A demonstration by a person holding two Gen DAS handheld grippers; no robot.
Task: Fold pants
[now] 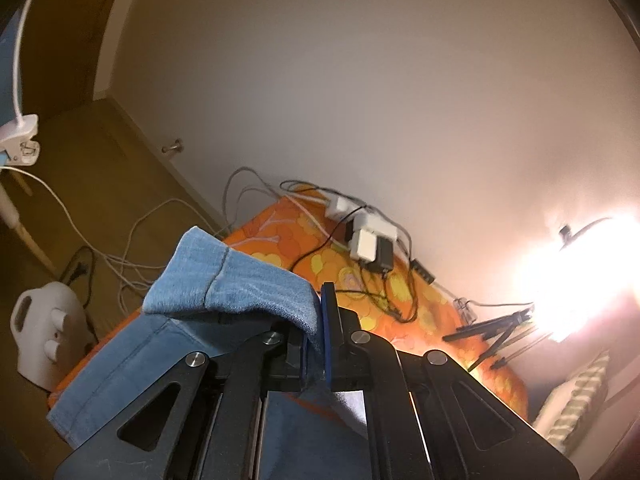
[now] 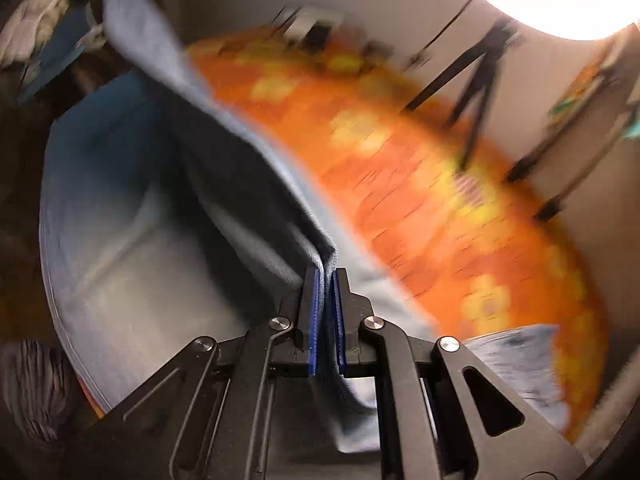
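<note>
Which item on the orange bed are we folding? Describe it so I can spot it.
Start at the orange flowered bedspread. At its near end lie light blue jeans, the only denim there, with a stitched hem pinched up by the left gripper; the chargers are farther back.

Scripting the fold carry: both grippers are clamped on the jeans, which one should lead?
Left, tentatively. The left gripper holds the light blue denim jeans at the hemmed leg end, lifted off the orange flowered cloth. The right gripper pinches a mid-fabric fold, better as anchor.

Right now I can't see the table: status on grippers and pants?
Left gripper shut on pants hem, lifted. Right gripper shut on a denim fold. Chargers and cables on the orange cloth beyond.
</note>
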